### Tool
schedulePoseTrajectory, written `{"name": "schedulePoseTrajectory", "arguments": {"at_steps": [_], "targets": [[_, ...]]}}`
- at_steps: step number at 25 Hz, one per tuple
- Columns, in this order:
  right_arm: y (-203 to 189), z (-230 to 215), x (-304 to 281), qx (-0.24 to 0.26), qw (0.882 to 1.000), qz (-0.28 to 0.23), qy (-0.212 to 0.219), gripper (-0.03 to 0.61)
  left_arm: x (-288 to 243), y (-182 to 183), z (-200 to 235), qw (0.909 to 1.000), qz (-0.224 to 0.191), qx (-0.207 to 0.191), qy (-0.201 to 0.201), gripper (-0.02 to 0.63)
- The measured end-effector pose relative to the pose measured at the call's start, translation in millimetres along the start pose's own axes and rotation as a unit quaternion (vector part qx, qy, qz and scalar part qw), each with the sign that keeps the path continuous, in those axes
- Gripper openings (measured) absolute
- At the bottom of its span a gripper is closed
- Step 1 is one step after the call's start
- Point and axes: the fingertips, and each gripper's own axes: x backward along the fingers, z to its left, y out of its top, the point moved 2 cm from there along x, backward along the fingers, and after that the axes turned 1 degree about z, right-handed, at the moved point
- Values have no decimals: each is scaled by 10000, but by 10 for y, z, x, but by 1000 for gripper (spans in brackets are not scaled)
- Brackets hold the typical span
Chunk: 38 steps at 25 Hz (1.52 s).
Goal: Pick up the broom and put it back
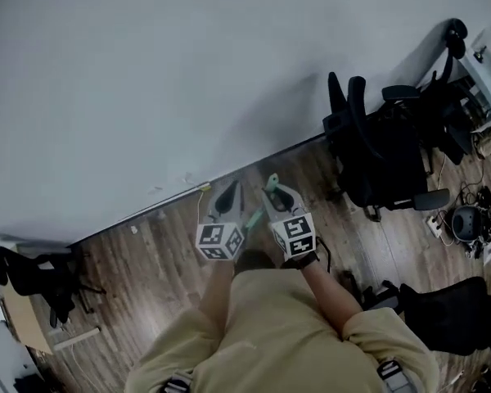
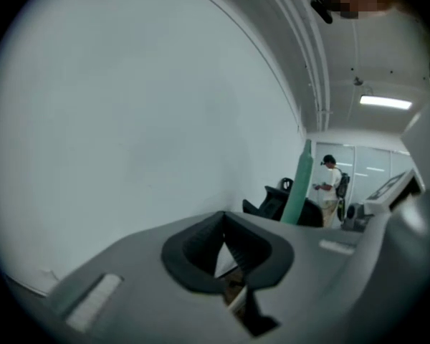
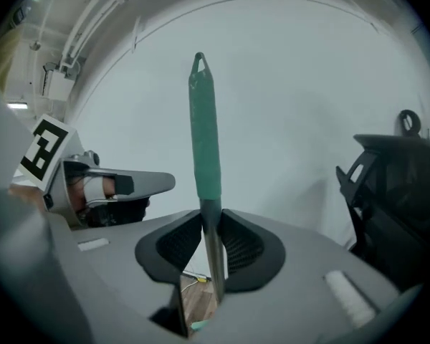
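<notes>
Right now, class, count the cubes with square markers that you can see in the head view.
2. The left cube sits on the left gripper, the right cube on the right gripper, side by side. None seems hidden.

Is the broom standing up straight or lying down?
Upright. In the right gripper view the broom stands straight up, its metal shaft clamped in the right gripper.

- Left gripper [image 1: 227,195], mid-frame in the head view, jaws together (nothing between them).
- Right gripper [image 1: 274,193] just beside it, jaws clamped on the broom handle [image 3: 204,156].
- Both forearms reach forward.
</notes>
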Motion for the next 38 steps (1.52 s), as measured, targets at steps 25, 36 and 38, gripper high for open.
{"name": "schedulePoseTrajectory", "arguments": {"at_steps": [25,36,38], "targets": [[-2875,-302,-2708,-222,9508,3042,-548,89,-199,-1764,2557,9675,1273,1371,1703,2],[-2901,-396,-4034,-421,9591,2789,-249,89,-260,-1999,3230,9572,1273,1566,2074,2],[-2878,-439,-4291,-402,9594,2787,-183,89,-248,-2001,3311,9564,1273,1554,2118,2]]}}
